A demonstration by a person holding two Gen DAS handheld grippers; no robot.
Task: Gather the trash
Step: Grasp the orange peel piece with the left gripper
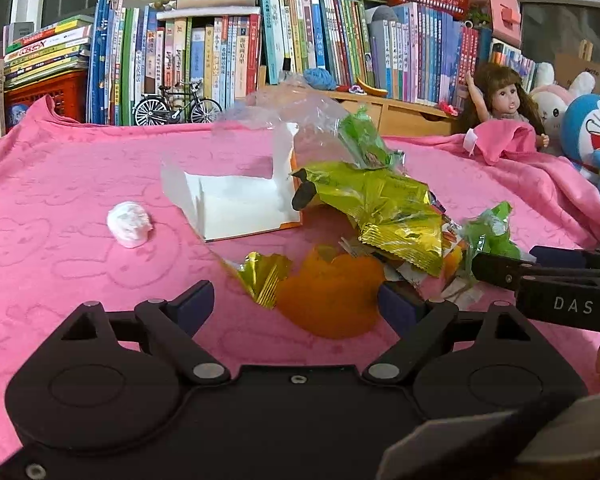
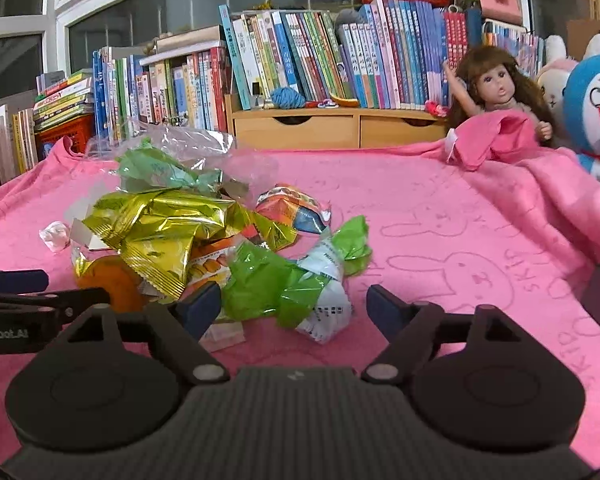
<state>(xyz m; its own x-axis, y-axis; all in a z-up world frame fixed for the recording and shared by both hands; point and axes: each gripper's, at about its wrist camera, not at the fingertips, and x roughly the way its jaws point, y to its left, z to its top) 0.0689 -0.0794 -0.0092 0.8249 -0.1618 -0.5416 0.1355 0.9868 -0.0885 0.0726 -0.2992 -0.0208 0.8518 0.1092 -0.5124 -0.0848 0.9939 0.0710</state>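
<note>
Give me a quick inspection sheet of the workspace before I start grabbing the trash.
Surface: pink blanket, embossed rabbits.
Job's things: piled gold wrapper, green wrapper, orange peel, open white box, clear bag; tissue ball apart.
Clutter: doll, blue plush at the blanket's edge.
Grippers: left gripper open around the peel; right gripper open around the green wrapper.
Cables: nothing seen.
Surroundings: bookshelves, windows.

The blue plush toy [image 1: 596, 136] is cut by the right edge; wrappers hide most of the orange peel [image 2: 108, 284].
</note>
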